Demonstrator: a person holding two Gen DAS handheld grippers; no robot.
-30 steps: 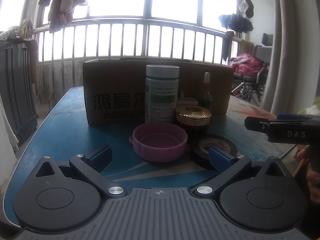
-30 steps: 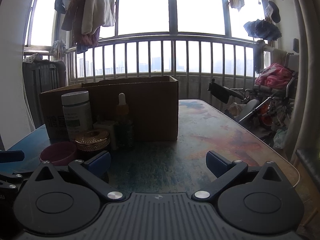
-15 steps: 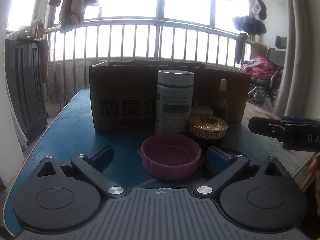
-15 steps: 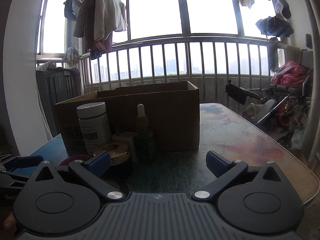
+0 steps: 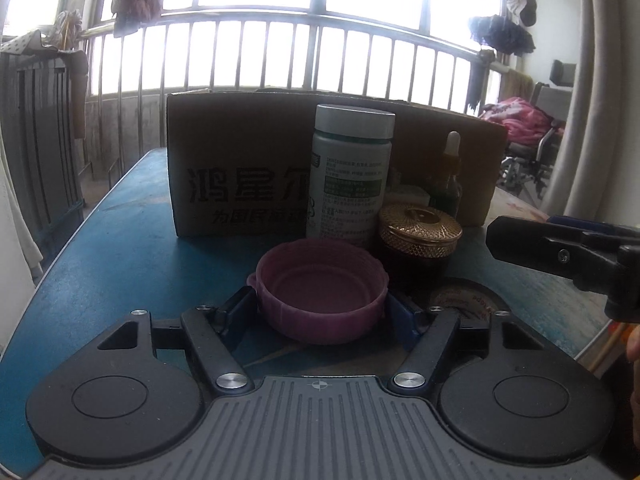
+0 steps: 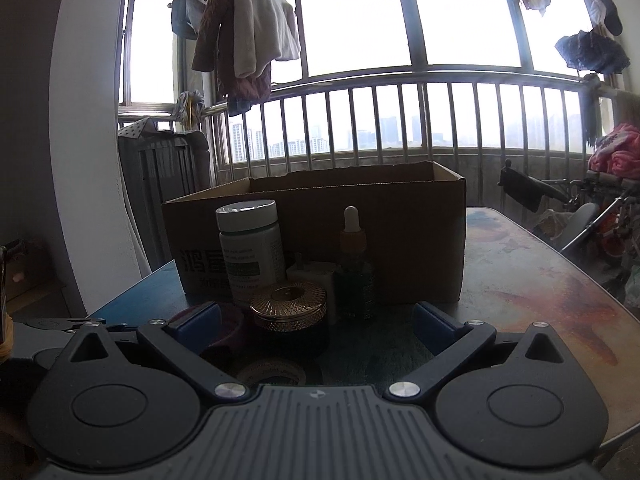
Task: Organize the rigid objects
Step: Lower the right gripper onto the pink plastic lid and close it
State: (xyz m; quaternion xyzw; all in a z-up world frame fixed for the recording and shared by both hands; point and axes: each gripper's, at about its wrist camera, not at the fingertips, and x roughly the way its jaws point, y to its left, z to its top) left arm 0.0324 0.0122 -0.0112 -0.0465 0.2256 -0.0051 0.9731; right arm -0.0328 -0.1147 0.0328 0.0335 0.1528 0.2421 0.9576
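A pink plastic lid lies open side up on the blue table. My left gripper is closing on it, and its blue pads meet the lid's two sides. Behind the lid stand a white pill bottle, a gold-lidded dark jar and a dropper bottle. My right gripper is open, low over the table, with the gold-lidded jar just ahead of its fingers and nothing gripped. A tape roll lies under it.
An open cardboard box stands behind the bottles, also seen from the right as the cardboard box. A small white block sits against it. The table's right half is bare painted wood. A railing, hung clothes and a wheelchair lie beyond.
The left gripper slid forward and its jaws closed in from wide apart to the pink lid's sides. The right gripper swung left, bringing the jar and bottles in front of it.
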